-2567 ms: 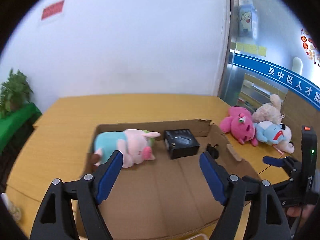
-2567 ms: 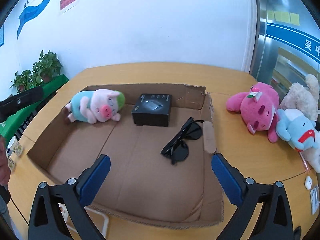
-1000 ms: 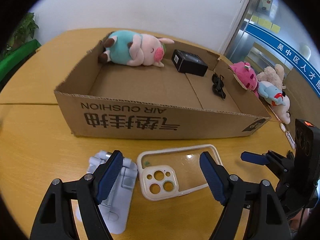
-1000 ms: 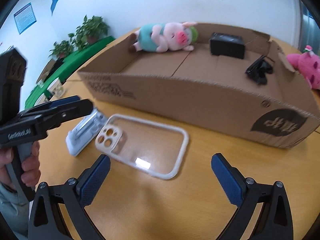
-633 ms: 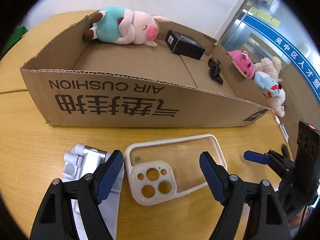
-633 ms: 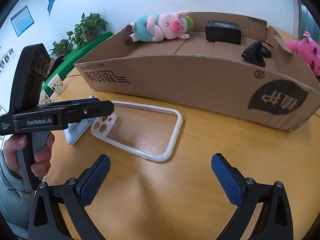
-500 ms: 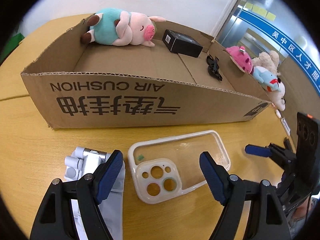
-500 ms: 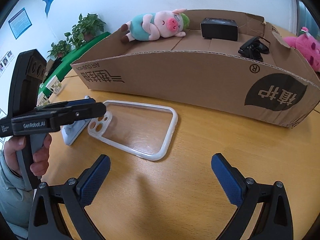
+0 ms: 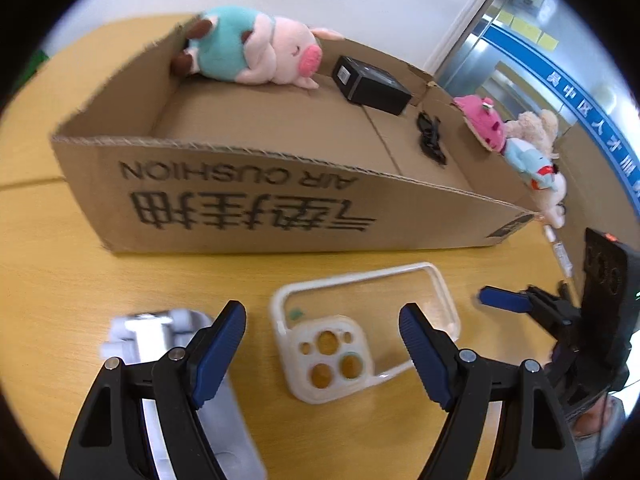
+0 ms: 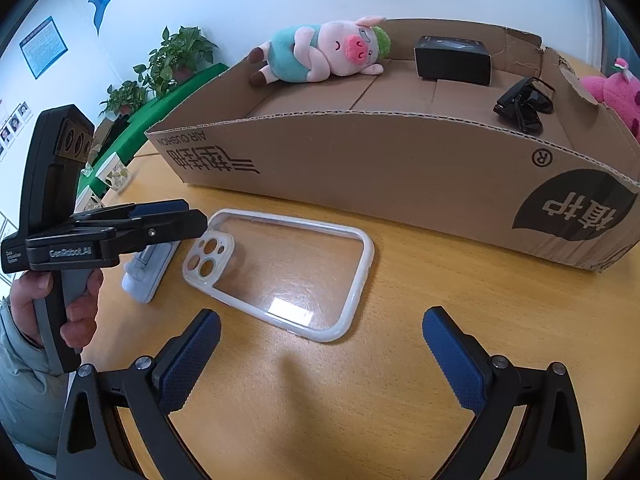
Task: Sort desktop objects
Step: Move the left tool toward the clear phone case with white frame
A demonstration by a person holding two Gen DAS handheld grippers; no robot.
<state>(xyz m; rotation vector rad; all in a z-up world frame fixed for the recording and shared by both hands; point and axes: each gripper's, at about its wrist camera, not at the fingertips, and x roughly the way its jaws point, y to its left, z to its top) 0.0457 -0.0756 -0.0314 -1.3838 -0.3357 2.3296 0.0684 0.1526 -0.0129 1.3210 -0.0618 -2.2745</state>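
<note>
A clear phone case with a white rim (image 9: 360,328) (image 10: 280,268) lies flat on the wooden table in front of a cardboard box (image 9: 256,208) (image 10: 400,176). A light grey phone stand (image 9: 160,344) (image 10: 146,268) lies to its left. My left gripper (image 9: 322,344) is open and empty, hovering over the case's camera end; it shows from the side in the right wrist view (image 10: 160,224). My right gripper (image 10: 320,352) is open and empty, just short of the case's near end. The box holds a pink pig plush (image 9: 256,50) (image 10: 324,50), a black box (image 9: 372,84) (image 10: 454,58) and black sunglasses (image 9: 430,140) (image 10: 524,104).
Pink, beige and blue plush toys (image 9: 516,148) lie on the table right of the box; the pink one shows in the right wrist view (image 10: 612,92). Potted plants (image 10: 160,68) and a green ledge stand beyond the table's left edge.
Both grippers dropped from above the box to the table in front of it. In the last half second the left gripper moved slightly right over the case's camera end.
</note>
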